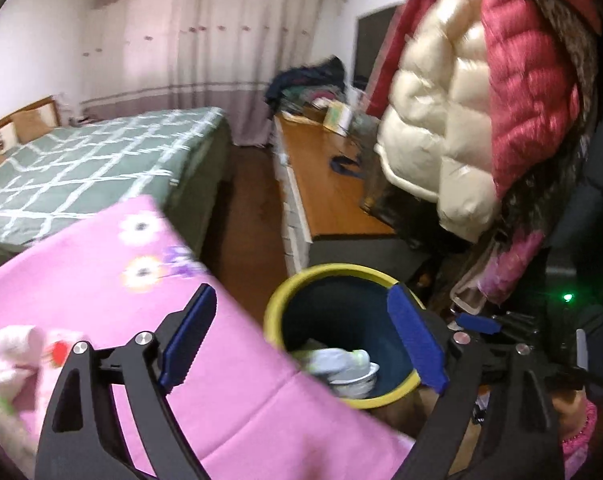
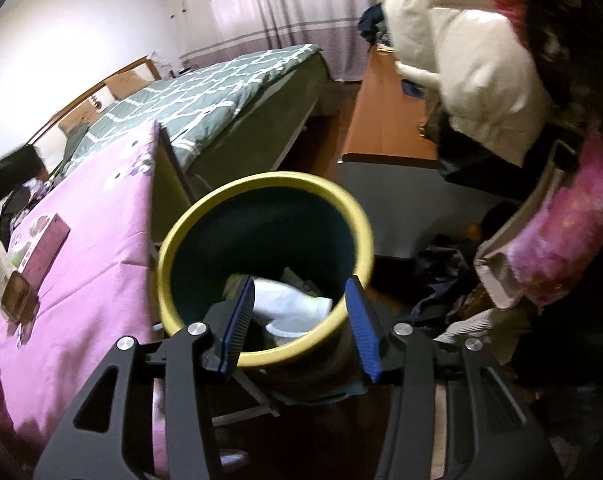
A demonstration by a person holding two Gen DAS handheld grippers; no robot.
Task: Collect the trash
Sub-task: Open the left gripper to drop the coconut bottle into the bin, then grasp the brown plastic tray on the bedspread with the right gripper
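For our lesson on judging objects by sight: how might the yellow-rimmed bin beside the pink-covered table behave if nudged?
The bin looks like a tall cylinder, so a high push might tip it. It holds only some white crumpled trash, so it is probably light and may slide easily on the floor.

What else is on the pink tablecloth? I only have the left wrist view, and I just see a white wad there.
Observer: A pink box lies further along the pink tablecloth, with a small brown container next to it.
Operator: Is the right hand-held gripper carrying anything?
Observer: No. The right hand-held gripper is open and empty, at the near rim of the yellow-rimmed bin.
Operator: Anything on the floor by the bin?
Observer: Dark clothes lie heaped to its right.
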